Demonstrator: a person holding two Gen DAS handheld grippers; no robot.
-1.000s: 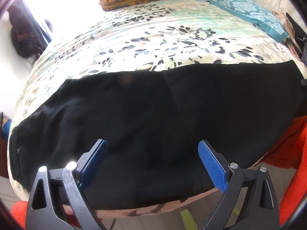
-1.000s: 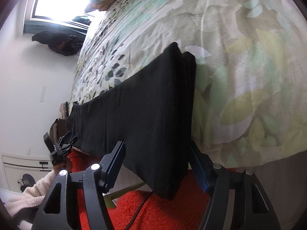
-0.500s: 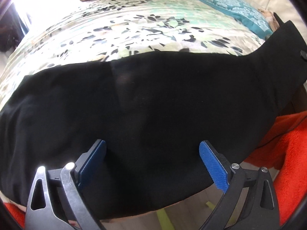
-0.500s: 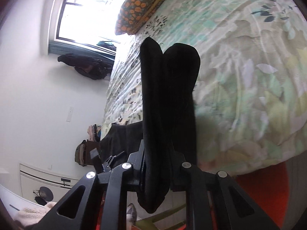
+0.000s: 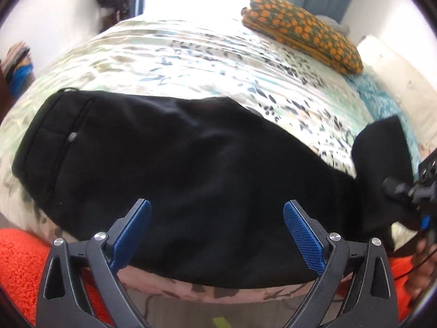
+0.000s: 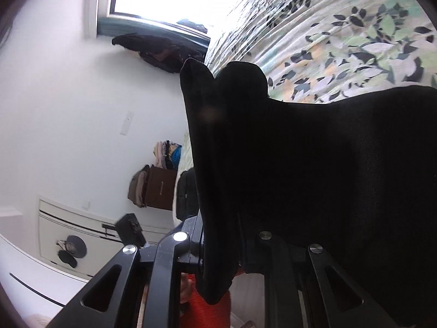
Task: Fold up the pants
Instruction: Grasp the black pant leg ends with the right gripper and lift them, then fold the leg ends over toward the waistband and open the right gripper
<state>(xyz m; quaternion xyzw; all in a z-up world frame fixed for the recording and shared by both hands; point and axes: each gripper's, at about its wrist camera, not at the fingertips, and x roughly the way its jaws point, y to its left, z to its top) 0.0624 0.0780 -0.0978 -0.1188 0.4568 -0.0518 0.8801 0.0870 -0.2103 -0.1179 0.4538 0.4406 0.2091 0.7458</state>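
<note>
Lifting the leg end of the pants [image 5: 191, 164] in the clamped right claw [image 6: 221, 248]; left claw [image 5: 217, 232] spread wide, empty; next, carry toward waistband over bed [image 5: 191, 54].

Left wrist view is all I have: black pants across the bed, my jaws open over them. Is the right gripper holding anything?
Observer: Yes. The right gripper has its jaws shut on the pants, pinching a bunched leg end.
Operator: Is that end lifted or lying flat?
Observer: Lifted. It stands up past the jaws, above the bedspread.
Operator: Is the left gripper touching the cloth?
Observer: The right view cannot settle that; the held cloth hides your gripper.
</note>
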